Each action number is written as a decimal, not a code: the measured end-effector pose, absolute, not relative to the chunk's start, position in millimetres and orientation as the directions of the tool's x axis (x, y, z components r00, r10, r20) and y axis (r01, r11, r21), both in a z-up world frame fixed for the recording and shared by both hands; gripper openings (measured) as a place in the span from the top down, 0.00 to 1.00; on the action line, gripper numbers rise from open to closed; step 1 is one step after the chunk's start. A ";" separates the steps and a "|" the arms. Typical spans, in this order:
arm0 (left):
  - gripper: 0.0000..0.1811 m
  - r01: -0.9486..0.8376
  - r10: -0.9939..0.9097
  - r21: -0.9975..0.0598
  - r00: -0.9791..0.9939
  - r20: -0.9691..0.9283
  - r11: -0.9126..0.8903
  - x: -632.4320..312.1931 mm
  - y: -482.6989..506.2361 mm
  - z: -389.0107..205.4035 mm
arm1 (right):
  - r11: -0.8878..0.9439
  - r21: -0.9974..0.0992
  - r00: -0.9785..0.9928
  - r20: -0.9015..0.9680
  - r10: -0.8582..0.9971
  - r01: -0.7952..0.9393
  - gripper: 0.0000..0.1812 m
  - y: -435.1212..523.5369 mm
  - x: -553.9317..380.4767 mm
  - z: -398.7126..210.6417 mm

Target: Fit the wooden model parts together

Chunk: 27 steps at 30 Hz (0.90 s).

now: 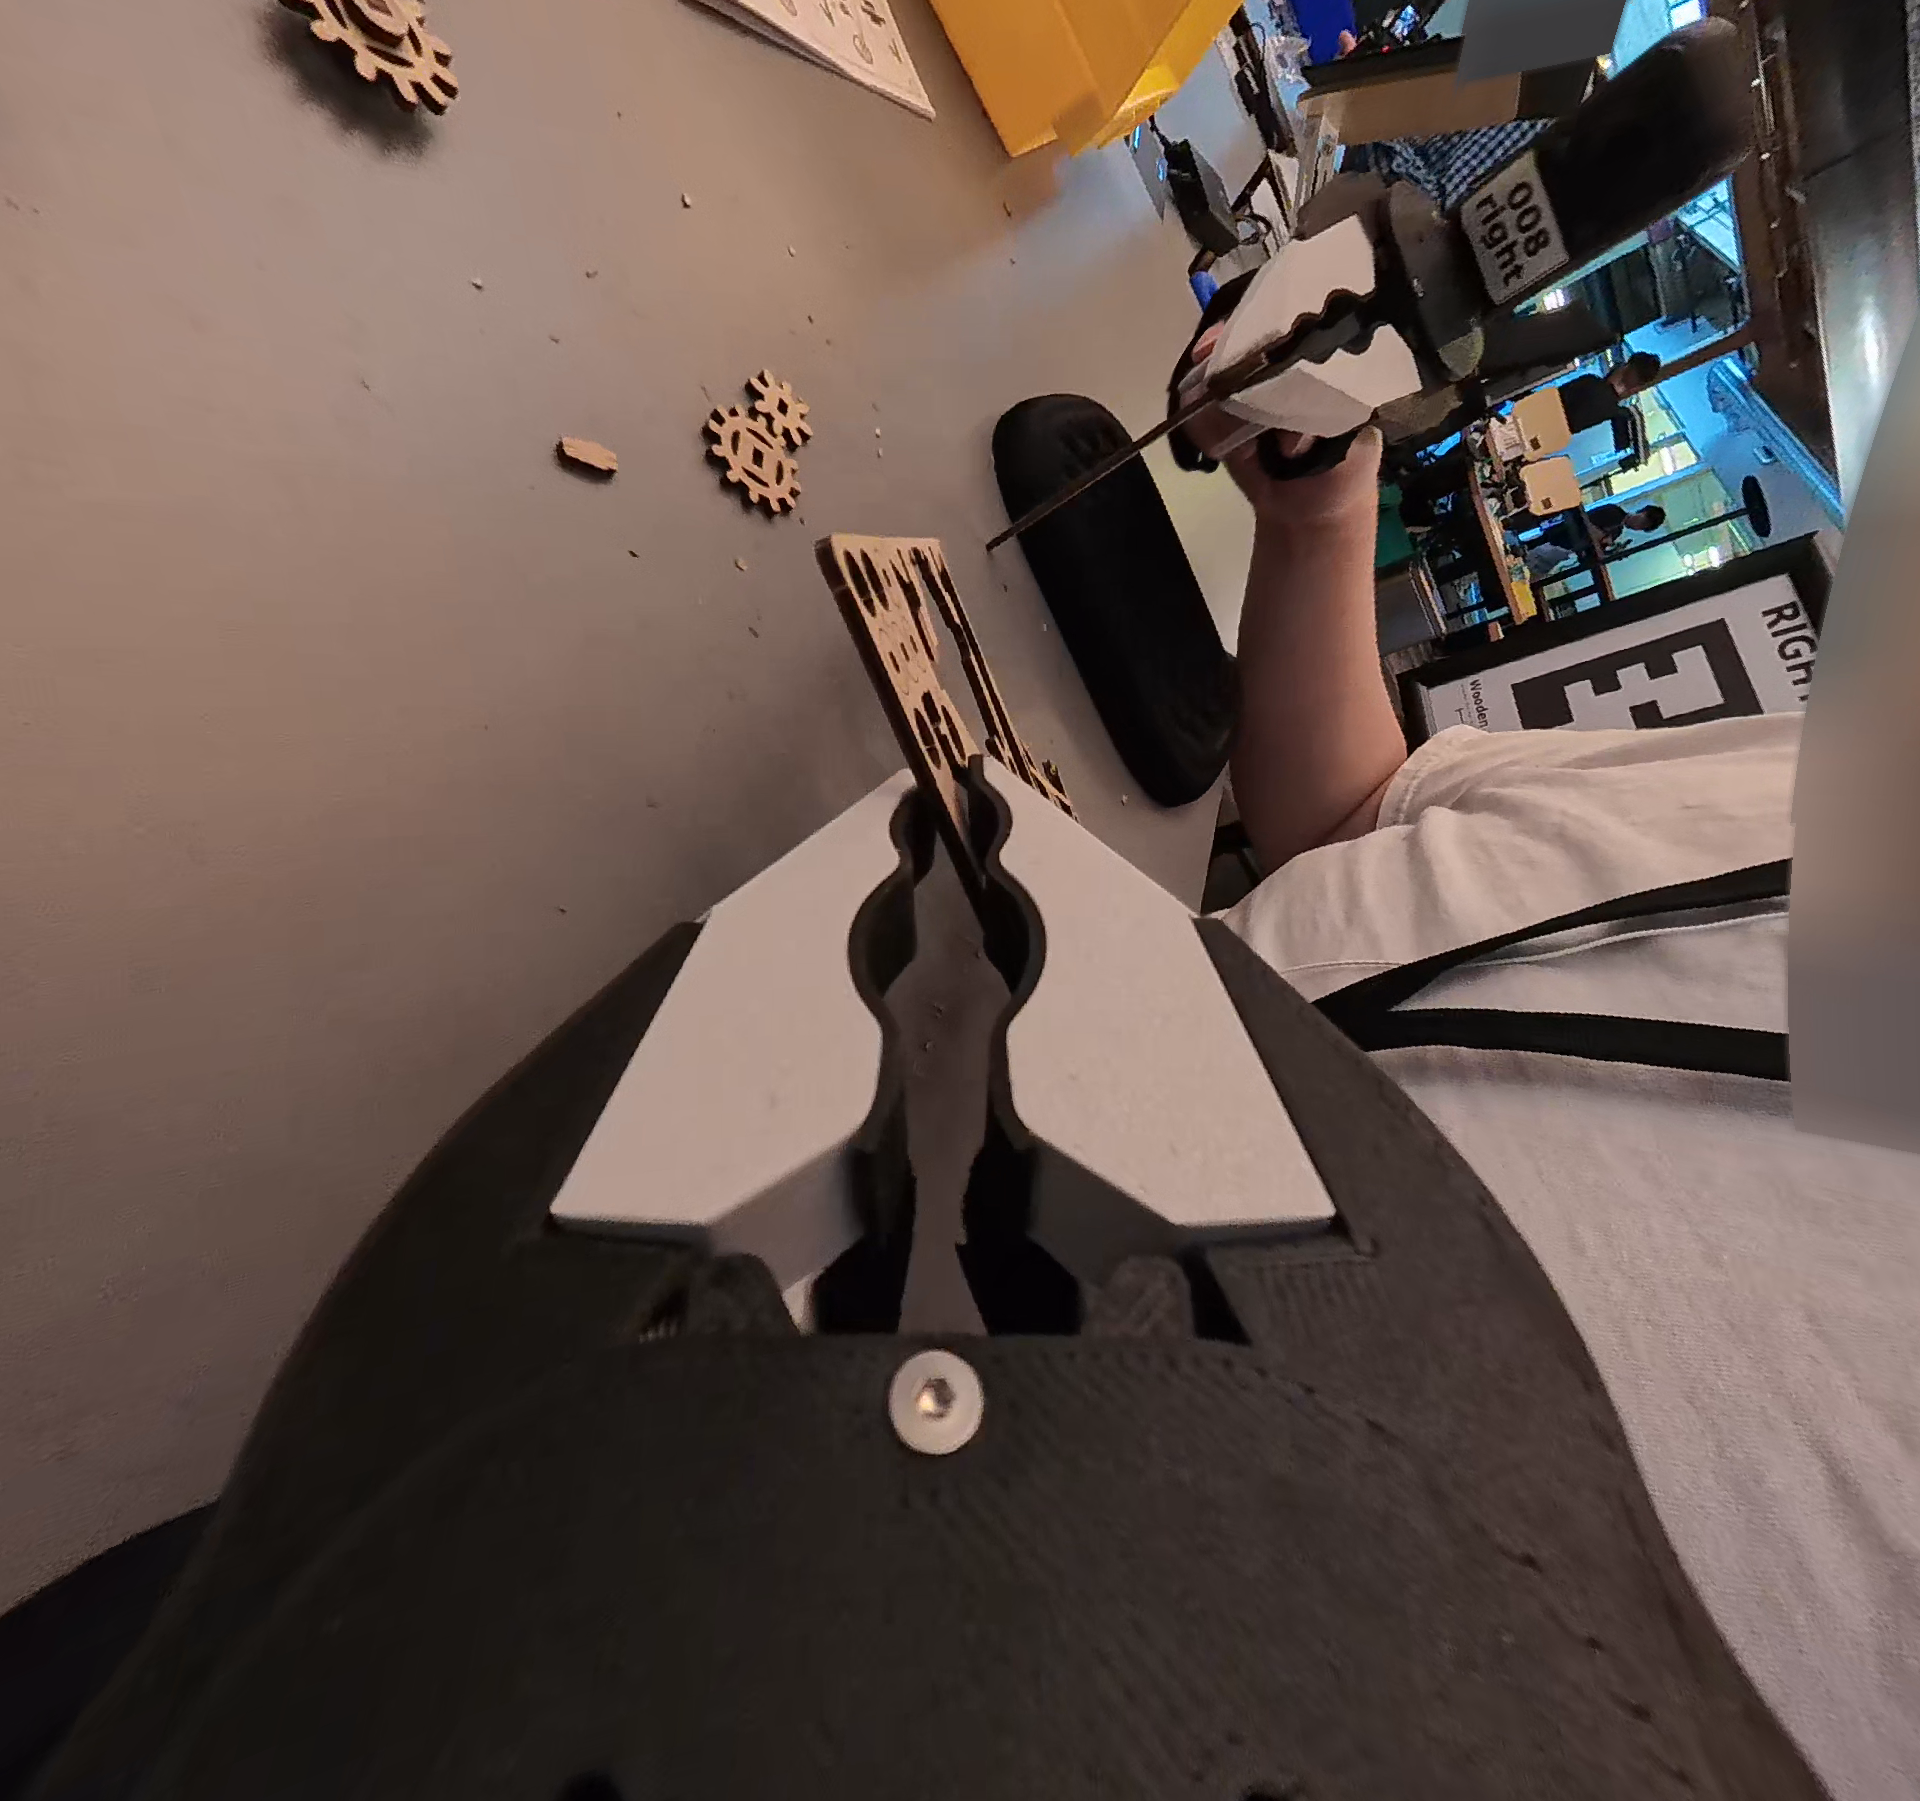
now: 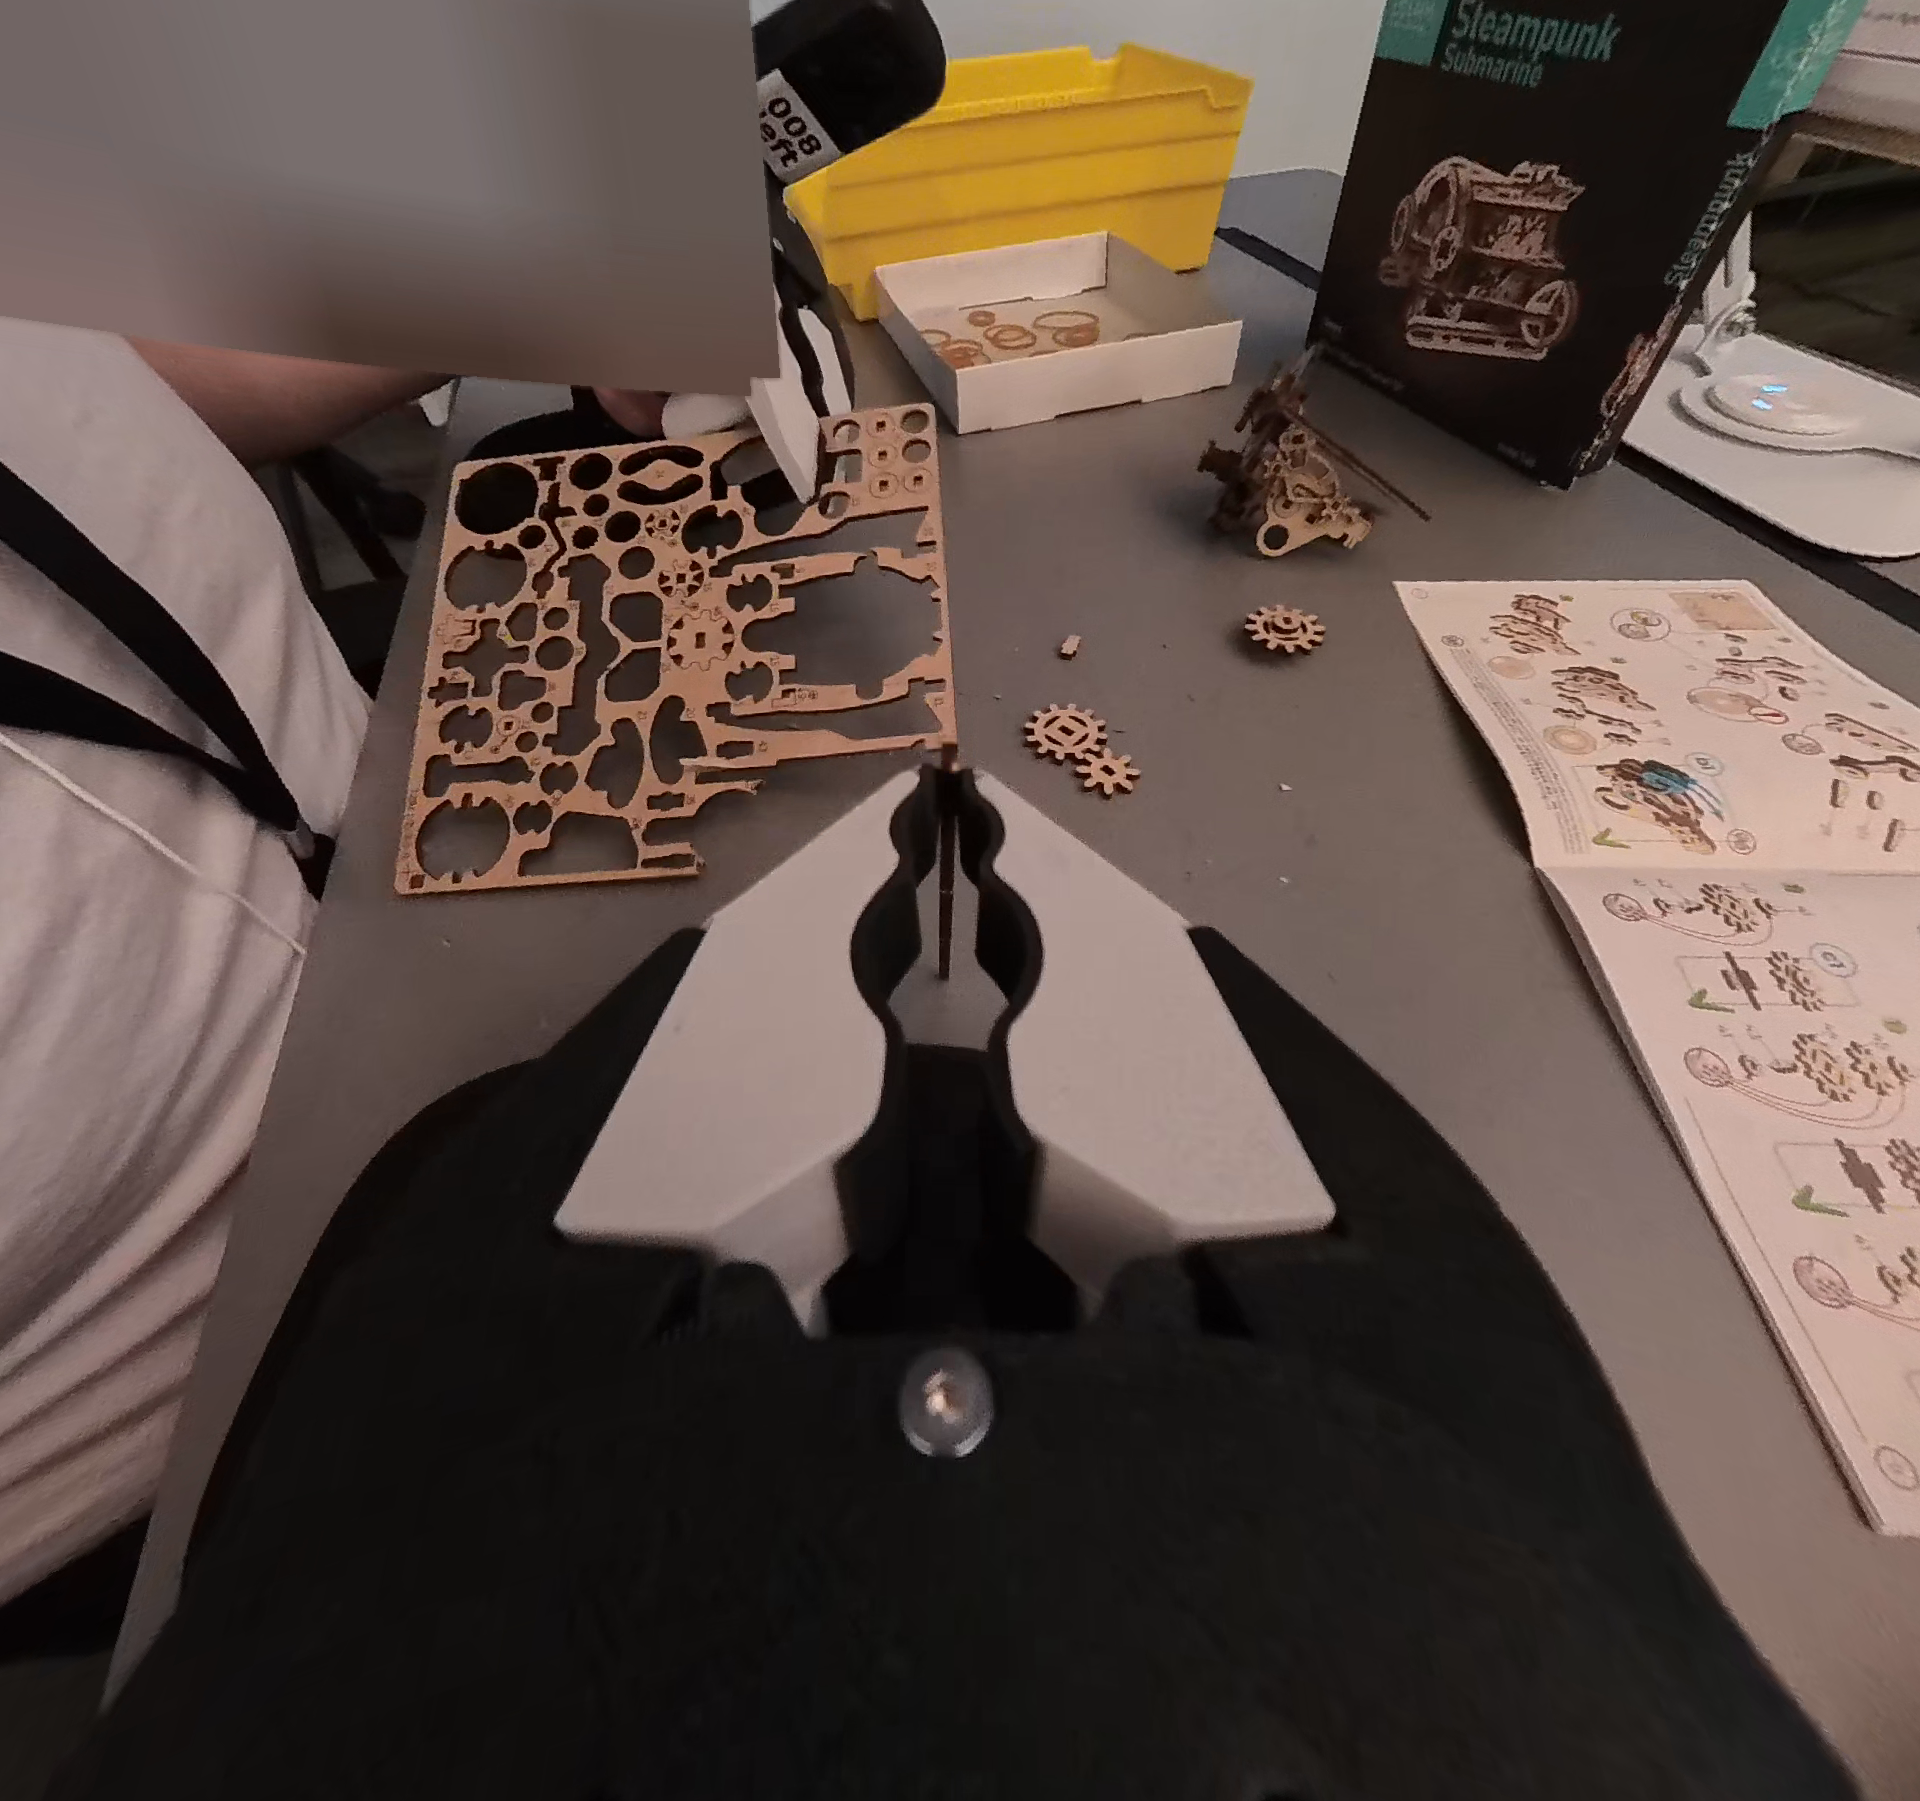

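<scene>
A: Left gripper [image 1: 951, 816] is clamping the corner of the wooden sheet [image 1: 914, 650], jaws nearly closed on it. In the right wrist view the sheet [image 2: 675, 660] is lying mostly flat on the table [image 2: 1195, 868], near the edge

B: Right gripper [image 2: 945, 795] is pinching a thin wooden stick [image 2: 943, 878] edge-on, jaws almost fully closed. From the left wrist view the stick [image 1: 1081, 484] is pointing down toward the table, apart from the sheet

A: Other parts are sitting loose: gear pair [image 2: 1081, 749], single gear [image 2: 1285, 629], small peg [image 2: 1070, 648], half-built model [image 2: 1283, 484] farther back

B: Risks?

A: The stick is looking thin, so pushing it at an angle into a slot could be snapping it. It could also be sliding through the pads under load

B: The sheet is only being held at one corner, so it could be pivoting or flexing, and thin webs around the cutouts could be cracking

A: Whether a slot is lined up, cannot tell
</scene>
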State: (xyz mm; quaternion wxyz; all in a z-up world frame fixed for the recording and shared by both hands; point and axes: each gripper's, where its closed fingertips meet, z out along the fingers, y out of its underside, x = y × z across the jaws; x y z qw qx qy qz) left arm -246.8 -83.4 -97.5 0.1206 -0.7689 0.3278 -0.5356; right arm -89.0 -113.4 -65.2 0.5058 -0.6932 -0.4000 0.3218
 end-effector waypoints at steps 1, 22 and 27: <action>0.98 -0.372 -0.631 -0.535 0.212 0.746 -0.759 -246.7 -82.7 -97.5 | -0.169 -0.955 0.474 -0.036 0.880 0.243 1.00 -113.1 -88.6 -65.4; 0.98 -0.337 -0.623 -0.540 0.226 0.749 -0.771 -243.0 -75.0 -92.6 | -0.185 -0.931 0.459 -0.021 0.888 0.315 0.99 -109.6 -87.6 -75.4; 0.99 -0.329 -0.616 -0.536 0.226 0.754 -0.777 -242.0 -73.9 -93.7 | -0.191 -0.937 0.451 -0.041 0.892 0.292 1.00 -111.0 -87.9 -76.1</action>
